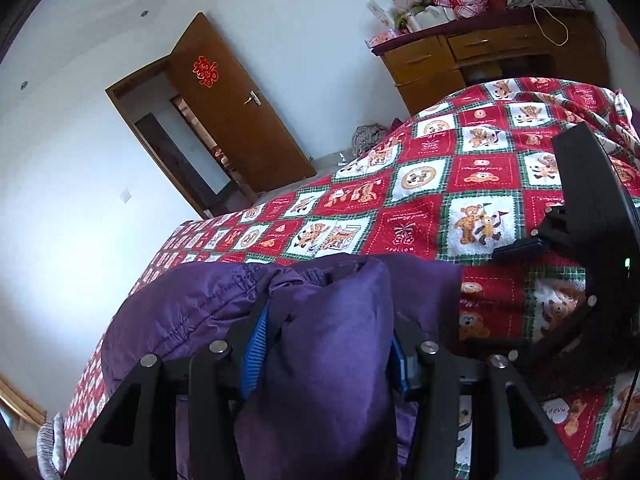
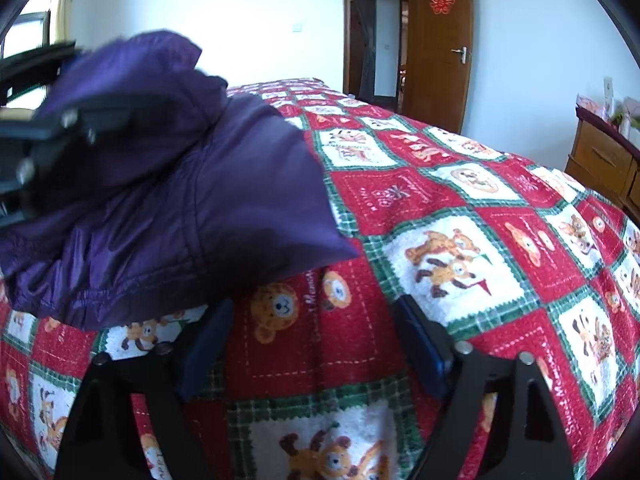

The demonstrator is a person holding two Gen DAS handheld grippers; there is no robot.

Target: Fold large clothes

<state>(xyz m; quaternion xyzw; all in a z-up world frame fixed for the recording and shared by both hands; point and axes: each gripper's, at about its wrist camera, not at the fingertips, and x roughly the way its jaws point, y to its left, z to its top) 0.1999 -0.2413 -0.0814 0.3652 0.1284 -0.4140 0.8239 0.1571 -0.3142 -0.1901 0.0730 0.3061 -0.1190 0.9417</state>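
Gripping the purple jacket (image 1: 328,320), left gripper (image 1: 324,344) overhangs the bedspread (image 1: 420,208).

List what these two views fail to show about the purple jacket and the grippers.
- Jacket shape: left wrist view, the left gripper clamped on it blocks its near part.
- Jacket's left end: right wrist view, cut off by the frame edge.
- Left gripper: right wrist view, blurred, fingertips buried in fabric.
- Right gripper: open, empty; only its side shows in the left wrist view.
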